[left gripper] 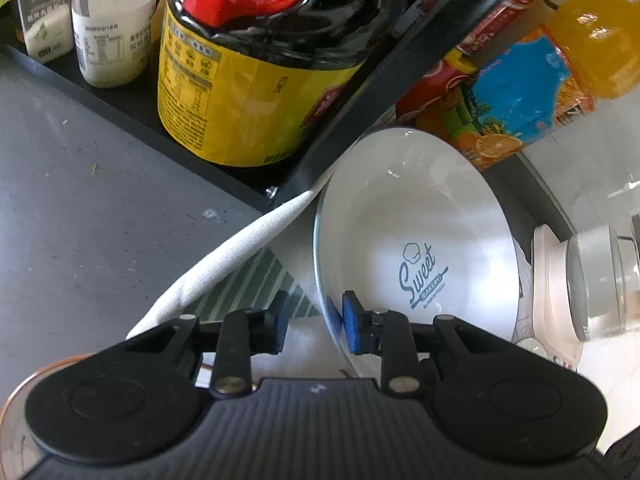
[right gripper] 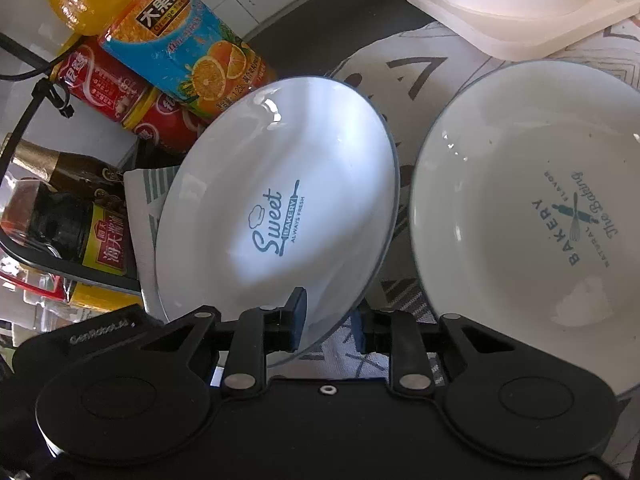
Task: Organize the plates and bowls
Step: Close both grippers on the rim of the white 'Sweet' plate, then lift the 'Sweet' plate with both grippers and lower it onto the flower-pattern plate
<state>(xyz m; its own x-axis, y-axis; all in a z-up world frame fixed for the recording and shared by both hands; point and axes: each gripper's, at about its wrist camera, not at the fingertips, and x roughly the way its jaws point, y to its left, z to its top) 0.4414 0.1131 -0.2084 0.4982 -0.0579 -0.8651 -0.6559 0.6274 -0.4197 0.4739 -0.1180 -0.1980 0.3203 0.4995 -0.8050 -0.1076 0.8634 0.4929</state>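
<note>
The left gripper (left gripper: 314, 322) straddles the near-left rim of the white "Sweet Bakery" bowl (left gripper: 416, 240): one blue pad sits inside the bowl, the other outside over a striped cloth (left gripper: 256, 280). The jaws are narrowed around the rim, but a gap shows on the outer side, so a firm clamp cannot be confirmed.

The right gripper (right gripper: 332, 322) takes the same bowl (right gripper: 280, 208) at its near-right rim, one pad inside and the other below the edge. These jaws are also drawn close about the rim; whether both pads press on it cannot be told.

In the right wrist view the bowl appears tilted, its far edge close to the bottles. Just to its right lies a second white bowl (right gripper: 532, 216) printed "The Baking", apart from the first, on a patterned cloth (right gripper: 404, 76).

Far and left, an orange juice bottle (right gripper: 176, 44) lies beside red cans (right gripper: 104, 84). A large dark sauce bottle with a yellow label (left gripper: 244, 92) stands on a black shelf (left gripper: 132, 100) with two small jars. The grey worktop (left gripper: 80, 184) lies to the left. A white appliance on a pale base (right gripper: 516, 12) sits far right.
</note>
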